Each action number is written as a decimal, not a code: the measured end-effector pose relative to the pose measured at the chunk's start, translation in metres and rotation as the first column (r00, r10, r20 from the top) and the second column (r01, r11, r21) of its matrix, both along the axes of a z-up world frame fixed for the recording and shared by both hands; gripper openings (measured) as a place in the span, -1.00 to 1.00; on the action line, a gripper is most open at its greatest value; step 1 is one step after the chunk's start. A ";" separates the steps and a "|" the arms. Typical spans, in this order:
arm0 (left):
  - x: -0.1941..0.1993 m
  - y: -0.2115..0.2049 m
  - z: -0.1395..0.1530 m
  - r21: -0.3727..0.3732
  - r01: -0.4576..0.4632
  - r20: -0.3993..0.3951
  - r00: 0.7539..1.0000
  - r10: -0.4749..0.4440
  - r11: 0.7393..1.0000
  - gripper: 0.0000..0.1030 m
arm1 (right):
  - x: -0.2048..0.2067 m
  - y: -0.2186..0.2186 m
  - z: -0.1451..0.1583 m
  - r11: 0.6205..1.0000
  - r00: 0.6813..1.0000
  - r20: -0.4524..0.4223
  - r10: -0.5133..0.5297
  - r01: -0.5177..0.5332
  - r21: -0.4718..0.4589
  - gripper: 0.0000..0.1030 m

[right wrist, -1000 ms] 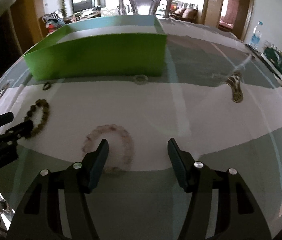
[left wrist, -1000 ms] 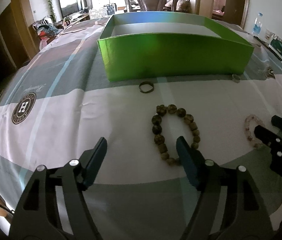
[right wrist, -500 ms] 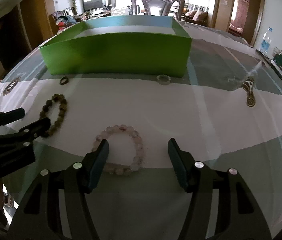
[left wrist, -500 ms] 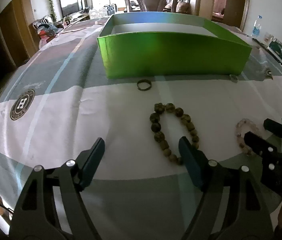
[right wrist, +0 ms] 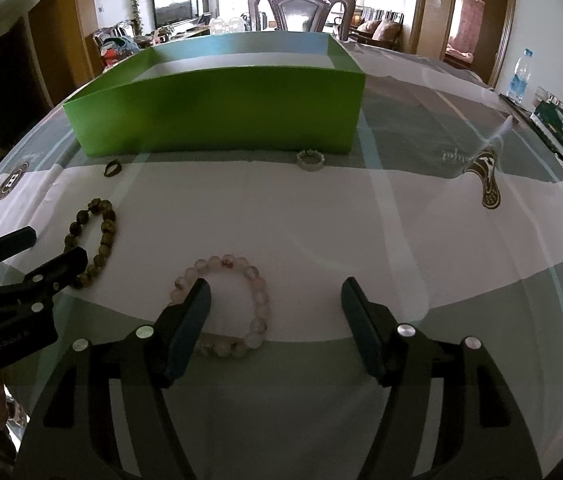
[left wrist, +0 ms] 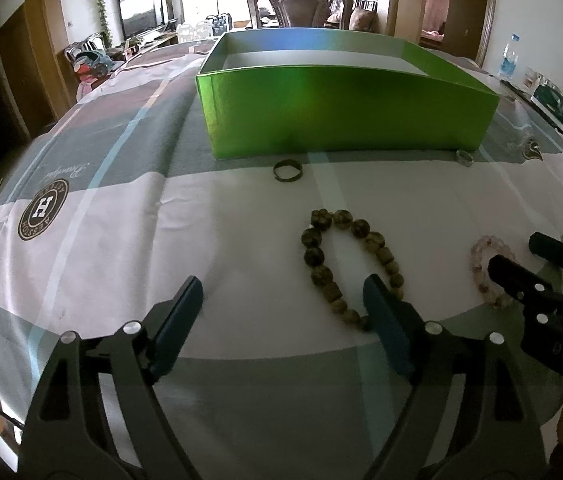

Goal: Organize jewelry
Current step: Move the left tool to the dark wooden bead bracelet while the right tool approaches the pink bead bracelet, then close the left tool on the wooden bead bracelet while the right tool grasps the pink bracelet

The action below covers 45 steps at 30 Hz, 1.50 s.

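Left wrist view is showing the left claw [left wrist: 283, 300] sitting spread wide with nothing in it, hovering low over the near edge of the desk [left wrist: 121, 216]. Its right finger [left wrist: 385, 320] is overlapping the near end of the brown bead bracelet [left wrist: 345, 264], which is lying flat on the white band of the cloth. Over in the right wrist view, the right claw [right wrist: 275, 306] is also hanging released and gripping nothing, with its left finger [right wrist: 189, 320] overlapping the pink bead bracelet [right wrist: 237, 304], so part of the loop is lying between the two fingers. Both bracelets are resting side by side near the front edge of the desk, brown one toward the left, pink toward the right. Further out, a dark ring [left wrist: 287, 170] is lying just in front of the green box [left wrist: 337, 116], near its left front corner, and a pale silvery ring [right wrist: 310, 159] is sitting near the box's right front corner. That box is standing open around the middle of the desk. Beyond the far edge a dark wooden chair [right wrist: 301, 10] is standing, and a water bottle [right wrist: 520, 76] is sitting off toward the right side.
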State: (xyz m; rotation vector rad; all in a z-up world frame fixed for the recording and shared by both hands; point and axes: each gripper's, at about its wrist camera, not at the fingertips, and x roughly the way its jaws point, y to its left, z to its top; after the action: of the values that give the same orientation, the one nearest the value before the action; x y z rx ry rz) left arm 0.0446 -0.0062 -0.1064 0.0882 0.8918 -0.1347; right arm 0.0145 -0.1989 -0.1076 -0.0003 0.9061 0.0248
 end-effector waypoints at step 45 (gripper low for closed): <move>-0.013 -0.018 0.006 -0.001 0.073 0.008 0.997 -0.073 0.997 -0.30 | -0.002 0.006 0.003 1.000 1.000 0.012 0.014 -0.015 0.013 -0.07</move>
State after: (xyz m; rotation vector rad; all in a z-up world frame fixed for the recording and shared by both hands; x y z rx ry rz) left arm 0.0319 -0.0242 -0.1006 0.1196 0.8809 -0.2027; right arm 0.0120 -0.1930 -0.1042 0.0052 0.8940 0.0442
